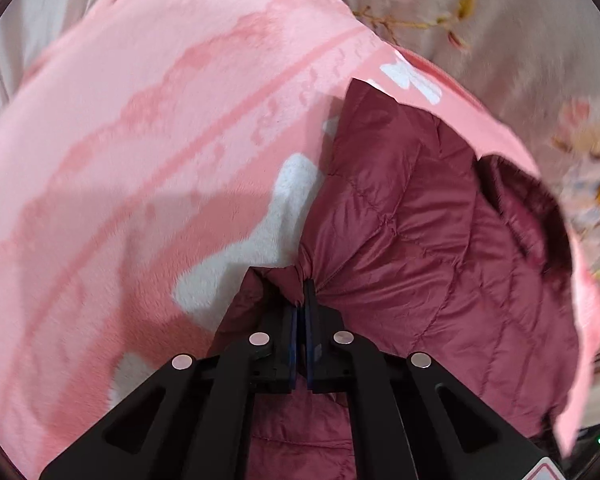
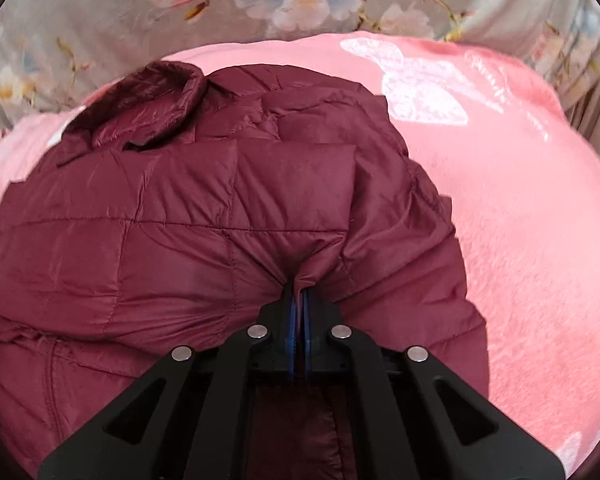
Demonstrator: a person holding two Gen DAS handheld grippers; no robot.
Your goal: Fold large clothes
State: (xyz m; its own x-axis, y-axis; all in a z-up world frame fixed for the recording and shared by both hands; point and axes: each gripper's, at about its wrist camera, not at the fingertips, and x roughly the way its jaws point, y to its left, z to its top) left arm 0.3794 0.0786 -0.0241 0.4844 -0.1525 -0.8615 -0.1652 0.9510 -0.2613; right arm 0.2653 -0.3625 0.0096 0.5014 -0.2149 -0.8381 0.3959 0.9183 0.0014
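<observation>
— How many garments are out on the bed?

— One: a single maroon quilted jacket [image 2: 180, 216], filling the lower left of the right wrist view and the lower right of the left wrist view.

— And under it?

— One pink fleece blanket [image 1: 140, 120], with one floral sheet [image 2: 100, 20] beneath, along the top of the frame.

— Butterflies on the blanket?

— I count one clear white butterfly print [image 2: 416, 84] at upper right; other pale patches are too blurred to count.

— Grippers?

— Two: the left gripper [image 1: 301, 300] and the right gripper [image 2: 299, 296], each with two fingers, low centre.
</observation>
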